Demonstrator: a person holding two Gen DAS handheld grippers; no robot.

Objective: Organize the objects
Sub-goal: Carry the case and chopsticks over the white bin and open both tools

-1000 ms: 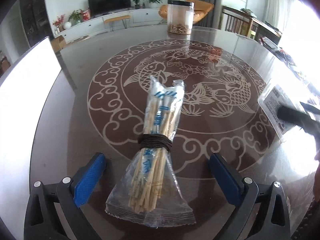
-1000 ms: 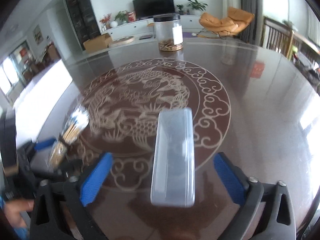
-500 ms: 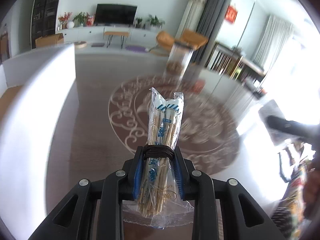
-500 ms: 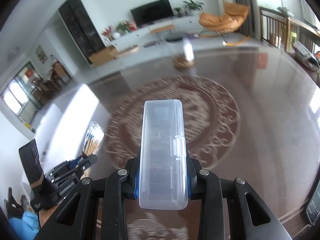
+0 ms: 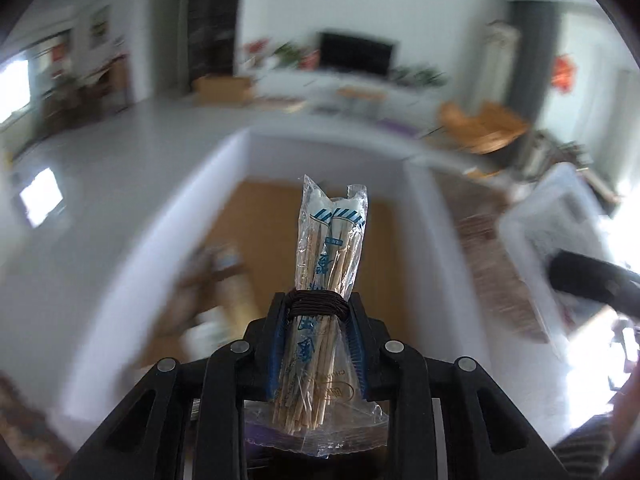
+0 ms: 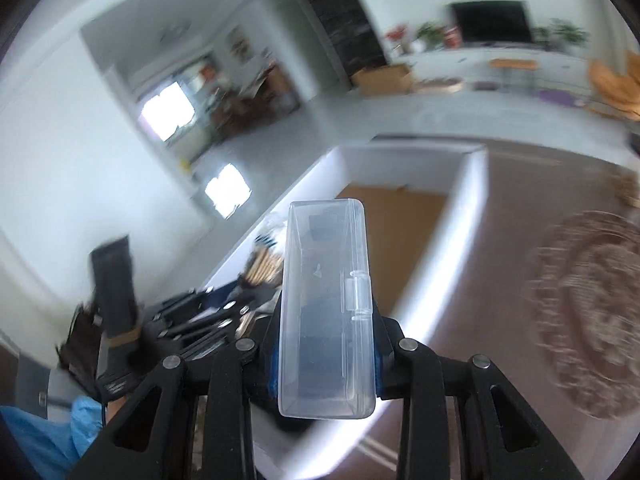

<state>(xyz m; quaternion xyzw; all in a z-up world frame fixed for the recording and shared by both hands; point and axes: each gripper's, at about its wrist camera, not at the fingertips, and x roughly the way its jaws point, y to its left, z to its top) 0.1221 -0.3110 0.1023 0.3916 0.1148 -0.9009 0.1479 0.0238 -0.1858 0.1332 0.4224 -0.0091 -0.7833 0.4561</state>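
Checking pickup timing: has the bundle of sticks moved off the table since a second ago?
Yes. The bundle of sticks, clamped in the left tool, is off the patterned table and now hangs over the white box.

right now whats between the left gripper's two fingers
The bag of wooden sticks, bound with dark cord, sits clamped between the left gripper fingers; the left wrist view shows it.

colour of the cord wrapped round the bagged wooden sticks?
Dark brown cord, wound several turns round the clear-bagged wooden sticks; clearest in the left wrist view.

Two grippers (image 5: 318, 344) (image 6: 324, 356), one bundle of bagged chopsticks (image 5: 324, 280), one clear plastic case (image 6: 326, 304), one white box (image 6: 466, 216).
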